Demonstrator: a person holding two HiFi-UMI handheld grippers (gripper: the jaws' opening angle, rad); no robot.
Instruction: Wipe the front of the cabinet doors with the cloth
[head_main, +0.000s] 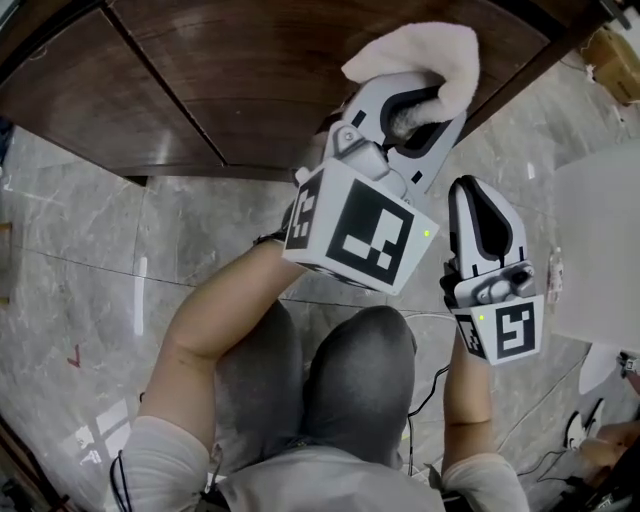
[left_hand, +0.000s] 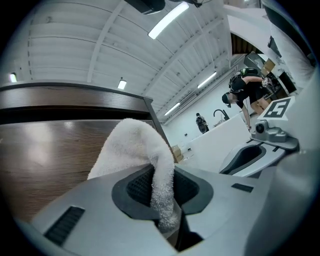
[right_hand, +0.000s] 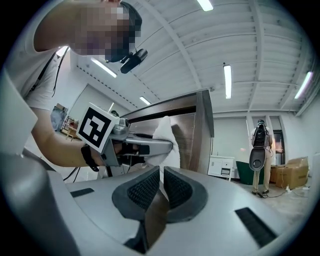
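Grey tiled floor (head_main: 90, 290) under the person's knees. Right gripper (head_main: 478, 195) sat nearest, jaws closed on nothing. Beyond it, left gripper (head_main: 425, 105) was clamped on a fold of the white cloth (head_main: 420, 50), with the rest flopped up at the dark cabinet doors (head_main: 230, 90). Cloth looked soft, light and limp. Best pinched at a bunched fold, or it'd likely drag loose.

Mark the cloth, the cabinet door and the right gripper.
cloth (head_main: 425, 50): head view, bunched white top.
cabinet door (head_main: 260, 90): head view, bare wood front.
right gripper (right_hand: 162, 174): right gripper view, between its fingertips.
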